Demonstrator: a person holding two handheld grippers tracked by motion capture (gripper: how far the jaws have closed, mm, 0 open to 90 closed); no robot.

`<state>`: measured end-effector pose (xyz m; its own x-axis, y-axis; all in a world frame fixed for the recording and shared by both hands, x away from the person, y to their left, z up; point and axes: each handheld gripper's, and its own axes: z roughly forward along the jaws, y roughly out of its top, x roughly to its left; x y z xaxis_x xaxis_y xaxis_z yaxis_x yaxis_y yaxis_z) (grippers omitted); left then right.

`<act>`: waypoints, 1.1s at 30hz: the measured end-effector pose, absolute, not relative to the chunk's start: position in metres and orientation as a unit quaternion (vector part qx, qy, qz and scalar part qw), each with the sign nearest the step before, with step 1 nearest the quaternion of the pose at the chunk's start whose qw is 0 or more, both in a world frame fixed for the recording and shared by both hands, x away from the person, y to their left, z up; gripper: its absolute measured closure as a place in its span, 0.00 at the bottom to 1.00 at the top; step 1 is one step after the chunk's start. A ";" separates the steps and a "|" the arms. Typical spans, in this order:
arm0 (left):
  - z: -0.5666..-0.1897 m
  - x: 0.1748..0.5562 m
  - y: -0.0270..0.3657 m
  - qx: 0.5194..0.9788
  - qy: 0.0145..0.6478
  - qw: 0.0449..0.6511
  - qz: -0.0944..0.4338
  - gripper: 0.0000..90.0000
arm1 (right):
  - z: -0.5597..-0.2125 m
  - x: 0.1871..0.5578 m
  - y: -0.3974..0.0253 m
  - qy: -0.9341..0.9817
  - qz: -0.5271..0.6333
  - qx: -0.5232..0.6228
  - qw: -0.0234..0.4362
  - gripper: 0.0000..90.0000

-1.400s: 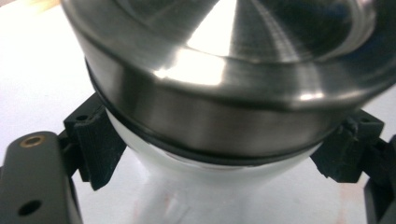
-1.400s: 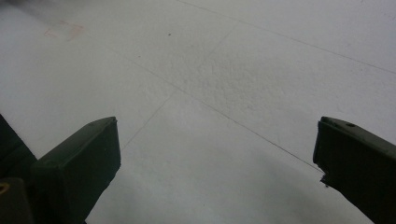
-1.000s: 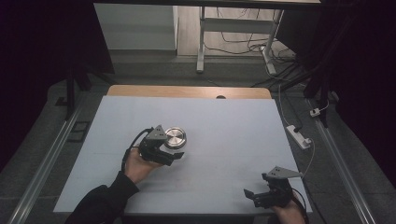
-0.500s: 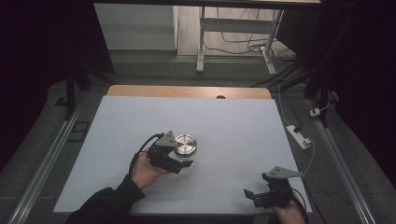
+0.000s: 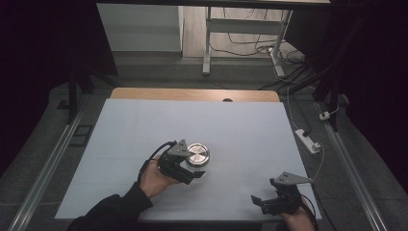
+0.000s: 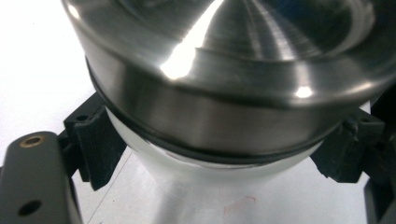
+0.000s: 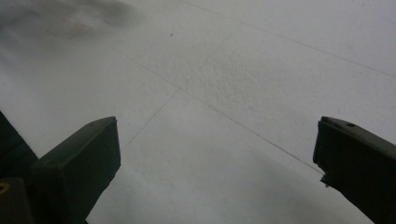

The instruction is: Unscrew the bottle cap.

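Note:
A round jar with a shiny steel lid (image 5: 198, 154) and a white body sits a little front of centre on the white table (image 5: 144, 120). My left gripper (image 5: 195, 166) is shut on it from the near side. In the left gripper view the two black pads (image 6: 93, 140) press the white body just under the steel lid (image 6: 224, 93). My right gripper (image 5: 263, 192) rests near the front right corner with its jaws wide apart. In the right gripper view that gripper (image 7: 219, 158) has nothing but bare tabletop between its fingers (image 7: 79, 158).
A wooden strip (image 5: 192, 94) runs along the table's far edge. A white power strip (image 5: 308, 140) with a cable lies just off the right edge. Metal rails (image 5: 53, 159) flank both sides, and desk legs with cables stand beyond.
My left gripper has carried the jar to the right and a little nearer the front edge. The right gripper has stayed where it was.

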<state>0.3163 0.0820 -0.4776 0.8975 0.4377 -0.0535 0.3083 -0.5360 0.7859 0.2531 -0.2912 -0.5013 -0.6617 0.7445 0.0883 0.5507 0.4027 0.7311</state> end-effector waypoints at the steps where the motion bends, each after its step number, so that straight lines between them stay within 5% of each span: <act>1: -0.478 0.317 0.082 0.872 0.214 0.433 0.074 0.17 | -0.501 0.253 -0.291 0.828 0.382 0.390 0.130 0.01; 33: -0.478 0.320 0.085 0.869 0.216 0.438 0.073 0.17 | -0.470 0.254 -0.245 0.826 0.451 0.311 0.128 0.00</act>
